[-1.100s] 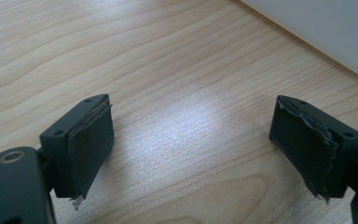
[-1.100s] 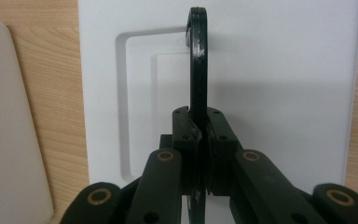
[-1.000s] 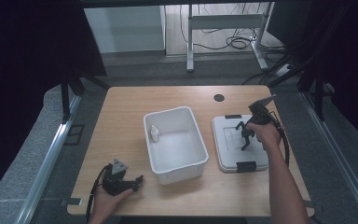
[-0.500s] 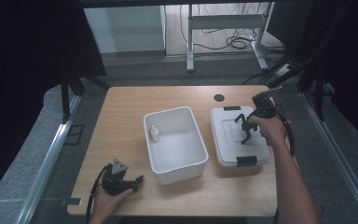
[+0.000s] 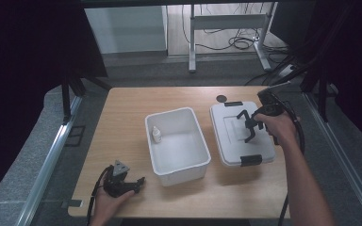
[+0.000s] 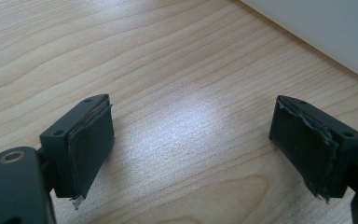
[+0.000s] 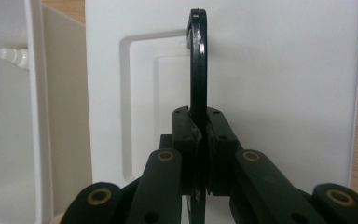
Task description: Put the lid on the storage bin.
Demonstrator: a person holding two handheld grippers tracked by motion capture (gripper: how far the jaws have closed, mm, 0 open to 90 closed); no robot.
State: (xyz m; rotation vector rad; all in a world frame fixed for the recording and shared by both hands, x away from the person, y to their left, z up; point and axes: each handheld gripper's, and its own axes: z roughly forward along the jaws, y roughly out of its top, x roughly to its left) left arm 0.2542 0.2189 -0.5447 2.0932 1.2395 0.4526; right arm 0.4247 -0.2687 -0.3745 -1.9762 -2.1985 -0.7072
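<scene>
A white lid [image 5: 228, 141] with black latches lies on the right of the table, next to an open white bin [image 5: 172, 112]. My right gripper [image 5: 248, 126] is shut on the lid's black handle [image 7: 196, 65], which stands upright between its jaws [image 7: 199, 126] over the lid [image 7: 279, 84]. A small white bottle [image 5: 156, 135] stands inside the bin against its left wall, and its tip [image 7: 11, 56] appears beyond the bin wall [image 7: 37, 93]. My left gripper [image 5: 139, 181] rests on the wood at the front left, open [image 6: 191, 144], with nothing between its pads.
A dark round disc [image 5: 221, 99] is set in the tabletop behind the lid. The bin's white side [image 6: 326, 28] rises just beyond my left gripper. A metal desk frame and cables stand on the floor past the far edge.
The lid has shifted a little toward the far edge, with my right gripper on its handle and the hand turned. My left gripper has stayed put.
</scene>
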